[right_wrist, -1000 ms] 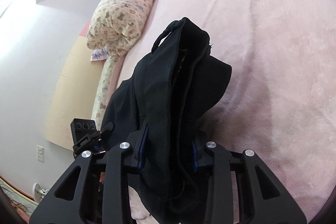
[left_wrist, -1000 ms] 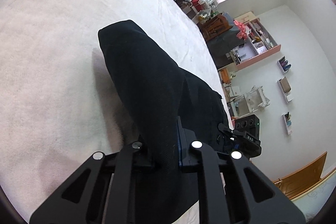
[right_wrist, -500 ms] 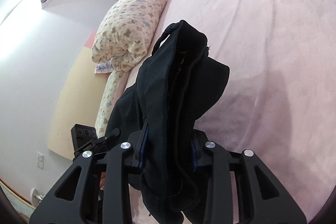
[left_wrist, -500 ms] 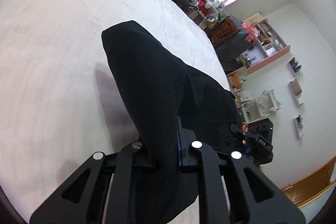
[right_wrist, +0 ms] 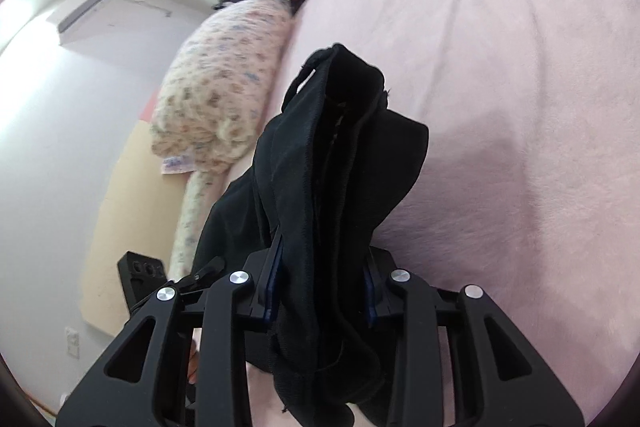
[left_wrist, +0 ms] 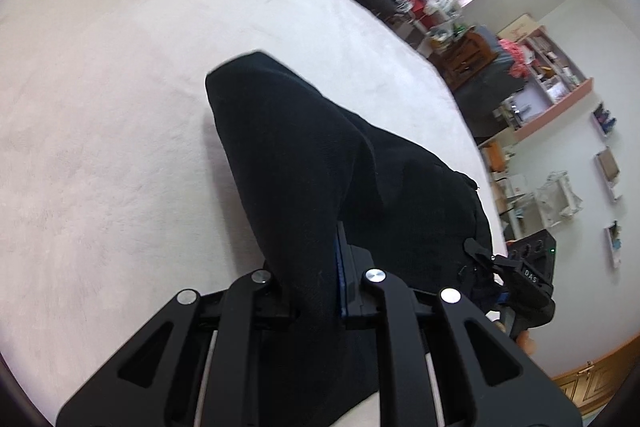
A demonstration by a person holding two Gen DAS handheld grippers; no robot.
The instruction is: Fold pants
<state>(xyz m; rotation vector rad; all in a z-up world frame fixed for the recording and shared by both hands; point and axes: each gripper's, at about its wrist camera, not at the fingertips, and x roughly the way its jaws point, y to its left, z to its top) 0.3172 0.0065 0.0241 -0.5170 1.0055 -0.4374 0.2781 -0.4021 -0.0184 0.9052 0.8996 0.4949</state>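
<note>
**Pants lifted, fold not yet laid down**

My left claw (left_wrist: 316, 291) and right claw (right_wrist: 320, 291) both grip the black pants (left_wrist: 320, 163), bunched above the pink bed (left_wrist: 100, 147). I judge that laying flat and folding remain.

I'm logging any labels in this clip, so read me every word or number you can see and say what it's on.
"DAS": white letters on the right tongs, seen beside the black pants in the left wrist view; any further letters are cut off.
Tag on the floral pillow: too blurred to read.
Shelf items: too small to read.
</note>
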